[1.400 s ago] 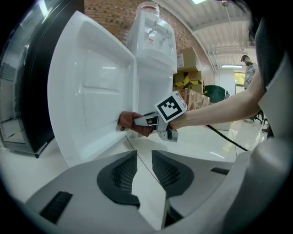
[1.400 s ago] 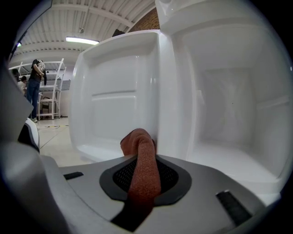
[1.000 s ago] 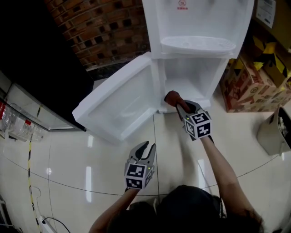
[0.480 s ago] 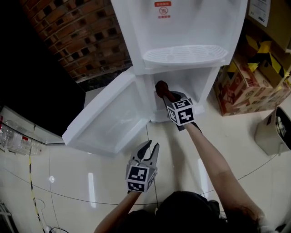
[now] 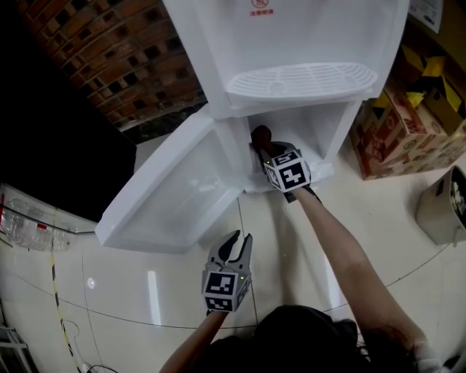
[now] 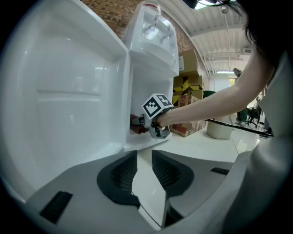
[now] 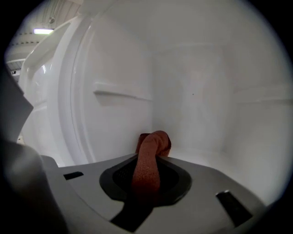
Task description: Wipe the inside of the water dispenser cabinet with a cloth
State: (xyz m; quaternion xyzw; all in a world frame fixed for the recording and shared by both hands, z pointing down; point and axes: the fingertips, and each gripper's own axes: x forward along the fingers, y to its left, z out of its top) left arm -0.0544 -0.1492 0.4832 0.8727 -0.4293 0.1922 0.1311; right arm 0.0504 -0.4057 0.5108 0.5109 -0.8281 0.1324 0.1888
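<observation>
Right tool [image 5: 263, 149] is in the low cabinet [image 5: 331, 127] of the smooth white plastic water dispenser. It's clenched on a rust-red, nubbly cloth [image 7: 149, 157], rolled into a strip. The cloth's bunched end sits by the left inner wall, though contact is hard to judge. The cabinet door [image 5: 175, 189] hangs open at left, moulded and glossy. Above sits a slotted drip tray [image 5: 298, 76]. Left tool [image 5: 239, 244] hovers over the shiny floor tiles [image 5: 109, 291], ribbed dark pads released, nothing between them. The red sticker [image 5: 261, 4] up top is cut off and unreadable. Print on the cardboard box [image 5: 400, 131] at right is too small to read.
</observation>
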